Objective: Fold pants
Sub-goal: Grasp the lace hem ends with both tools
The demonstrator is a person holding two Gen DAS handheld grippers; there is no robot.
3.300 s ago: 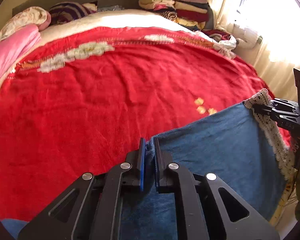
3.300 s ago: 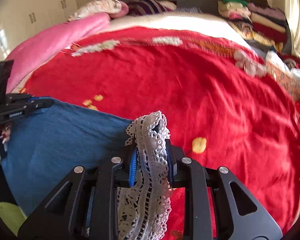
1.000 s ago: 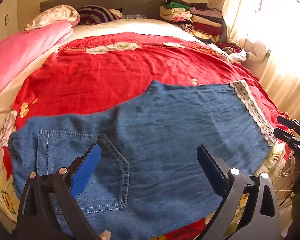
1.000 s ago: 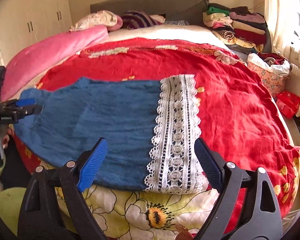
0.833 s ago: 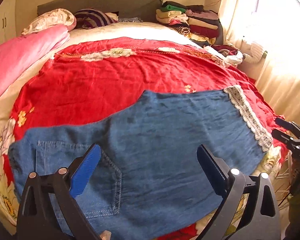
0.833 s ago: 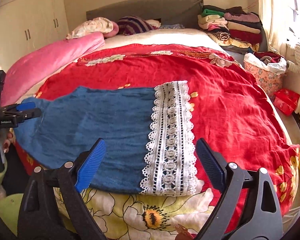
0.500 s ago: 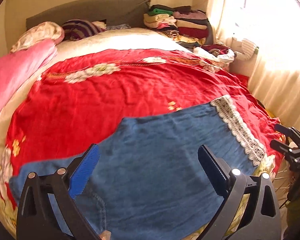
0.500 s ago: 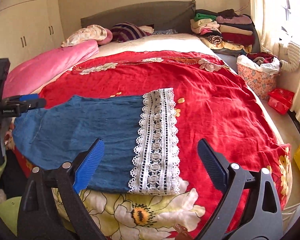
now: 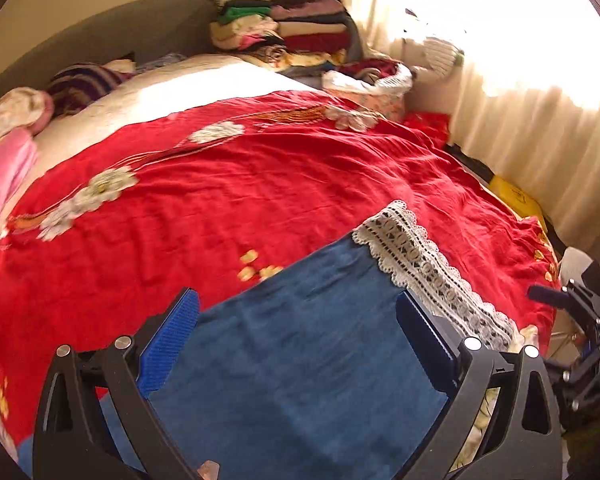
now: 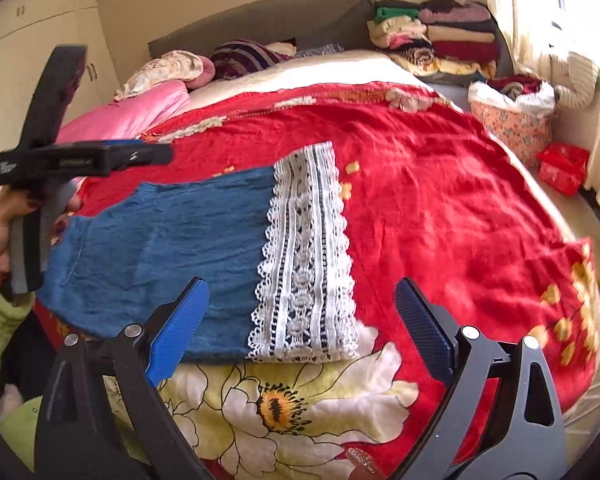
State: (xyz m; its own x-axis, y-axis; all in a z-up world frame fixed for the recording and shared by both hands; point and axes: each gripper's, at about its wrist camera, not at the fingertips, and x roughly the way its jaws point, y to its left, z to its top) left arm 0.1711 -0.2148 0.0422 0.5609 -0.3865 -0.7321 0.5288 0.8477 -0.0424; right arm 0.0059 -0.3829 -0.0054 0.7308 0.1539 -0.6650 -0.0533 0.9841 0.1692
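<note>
- Left gripper (image 9: pixel 298 338): jaws spread wide, empty; pants (image 9: pixel 300 360) flat below them
- Right gripper (image 10: pixel 302 328): jaws wide, empty; lace hem (image 10: pixel 306 264) just ahead, on bed (image 10: pixel 440 208)

A home bedroom. Wide bed (image 10: pixel 440 208) under a red flowered blanket (image 9: pixel 228 200), dark padded headboard (image 10: pixel 268 20) at 12 o'clock. Pillows (image 10: pixel 172 68) and a pink quilt (image 10: pixel 132 116) at 10 o'clock, folded clothes stack (image 10: pixel 440 36) at 1 o'clock. Cream wardrobe doors (image 10: pixel 40 28) at 10 o'clock, sunlit curtains (image 9: pixel 532 120) at 2 o'clock, floral laundry basket (image 10: pixel 512 124) beside the bed.
</note>
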